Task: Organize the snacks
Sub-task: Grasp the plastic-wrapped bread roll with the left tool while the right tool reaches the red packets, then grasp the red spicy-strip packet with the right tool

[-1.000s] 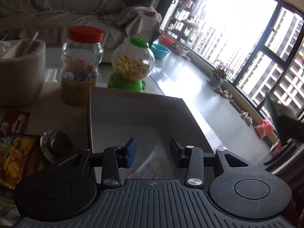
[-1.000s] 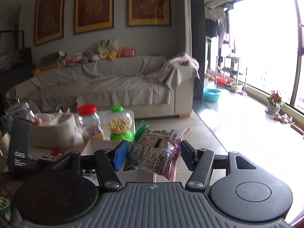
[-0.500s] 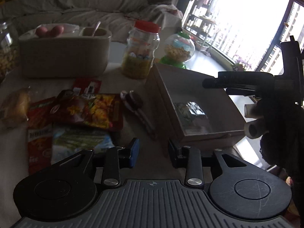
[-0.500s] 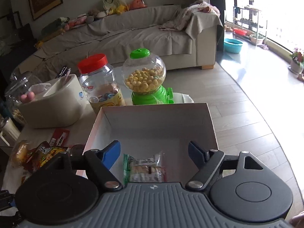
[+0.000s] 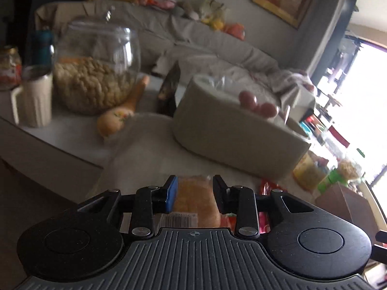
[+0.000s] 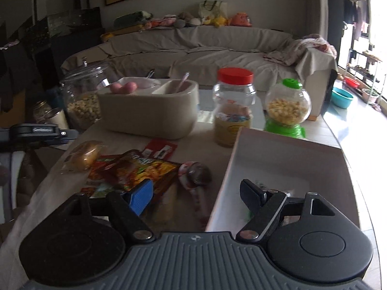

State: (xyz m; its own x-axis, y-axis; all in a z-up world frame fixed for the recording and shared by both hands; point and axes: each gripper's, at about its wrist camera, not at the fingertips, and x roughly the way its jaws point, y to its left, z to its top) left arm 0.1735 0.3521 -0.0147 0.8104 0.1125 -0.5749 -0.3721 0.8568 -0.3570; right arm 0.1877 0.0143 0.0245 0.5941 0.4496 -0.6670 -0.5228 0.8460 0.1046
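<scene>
My left gripper [image 5: 194,194] is open over a wrapped golden bun [image 5: 193,197] that lies on the table between its fingers; the bun also shows in the right wrist view [image 6: 83,157]. My right gripper [image 6: 196,197] is wide open and empty, straddling the left wall of the white cardboard box [image 6: 285,154]. A green-and-white snack packet [image 6: 263,184] lies inside the box, mostly hidden behind the right finger. A red-orange snack bag [image 6: 142,166], a chocolate-coloured round snack [image 6: 197,175] and a small red packet [image 6: 160,149] lie on the table left of the box.
A beige two-compartment tub [image 6: 147,111] with pink eggs stands at mid-table. A red-lidded candy jar [image 6: 233,106] and a green gumball dispenser [image 6: 286,108] stand behind the box. A glass jar of nuts [image 5: 96,72], a cream mug [image 5: 33,99] and a gourd [image 5: 121,113] stand at left.
My left gripper has swung left from the box to the bun at the table's left end. My right gripper has released the green packet into the box and drawn back left.
</scene>
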